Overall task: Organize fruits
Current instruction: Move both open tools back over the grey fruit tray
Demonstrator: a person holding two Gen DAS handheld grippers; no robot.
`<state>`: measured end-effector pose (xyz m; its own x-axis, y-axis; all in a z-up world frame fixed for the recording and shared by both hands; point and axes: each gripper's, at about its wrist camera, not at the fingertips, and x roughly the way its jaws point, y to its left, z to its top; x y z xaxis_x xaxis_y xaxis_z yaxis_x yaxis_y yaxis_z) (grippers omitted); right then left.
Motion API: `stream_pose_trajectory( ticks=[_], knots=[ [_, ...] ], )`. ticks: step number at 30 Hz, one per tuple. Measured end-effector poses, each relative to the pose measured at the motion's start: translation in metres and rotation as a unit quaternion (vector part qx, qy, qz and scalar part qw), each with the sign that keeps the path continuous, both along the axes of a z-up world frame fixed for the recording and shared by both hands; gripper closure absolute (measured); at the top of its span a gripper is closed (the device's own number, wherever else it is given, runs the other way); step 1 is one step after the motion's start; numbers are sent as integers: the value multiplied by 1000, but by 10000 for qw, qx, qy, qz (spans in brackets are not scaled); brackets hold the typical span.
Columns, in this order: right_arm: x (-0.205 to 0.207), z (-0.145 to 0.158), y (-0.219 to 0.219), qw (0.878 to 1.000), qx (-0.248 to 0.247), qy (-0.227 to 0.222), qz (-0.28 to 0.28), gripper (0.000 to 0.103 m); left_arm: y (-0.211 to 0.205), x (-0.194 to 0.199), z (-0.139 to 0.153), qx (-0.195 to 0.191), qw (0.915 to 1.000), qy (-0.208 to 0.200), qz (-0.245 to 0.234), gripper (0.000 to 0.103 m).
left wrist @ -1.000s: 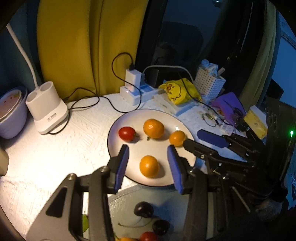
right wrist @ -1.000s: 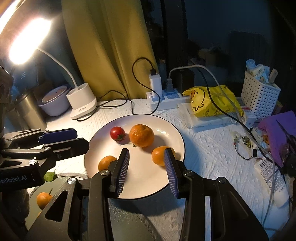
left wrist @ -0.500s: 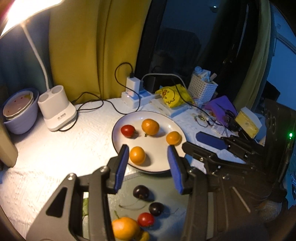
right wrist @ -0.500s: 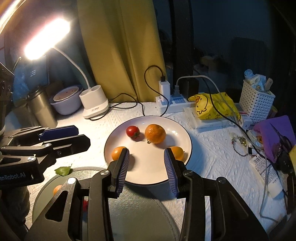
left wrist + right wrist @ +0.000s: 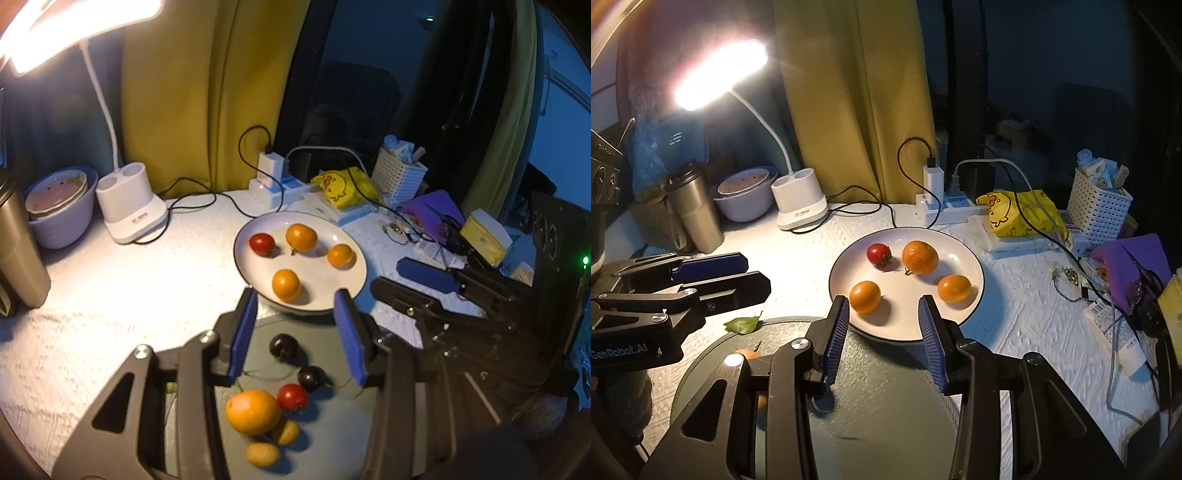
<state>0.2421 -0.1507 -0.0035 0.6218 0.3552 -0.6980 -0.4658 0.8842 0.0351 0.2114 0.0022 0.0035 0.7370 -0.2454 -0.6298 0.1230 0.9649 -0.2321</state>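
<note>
Hovering with fingers parted and empty, left gripper and right gripper face the white plate; its cherry tomato sits at 10 o'clock.

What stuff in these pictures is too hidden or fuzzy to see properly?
- Fruit on the grey tray: in the right wrist view the right tool and its body cover nearly all of it; only one orange fruit peeks out.
- Two small yellow fruits, left wrist view: blurred, so their kind is unclear.
- Contents of the white basket: too small to name.
- Lamp head: left wrist view, cut by the edge and glaring.
</note>
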Motion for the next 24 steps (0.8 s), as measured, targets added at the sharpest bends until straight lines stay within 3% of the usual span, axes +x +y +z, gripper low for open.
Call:
stream_pose_trajectory(
  ticks=[10, 24],
  knots=[
    [-21, 2, 2, 10000, -45, 2, 51, 62, 4, -25, -6, 25, 10000, -19, 89, 59],
    [-51, -18, 15, 9995, -182, 193, 186, 62, 17, -56, -40, -54, 9995, 201, 224, 59]
  ],
)
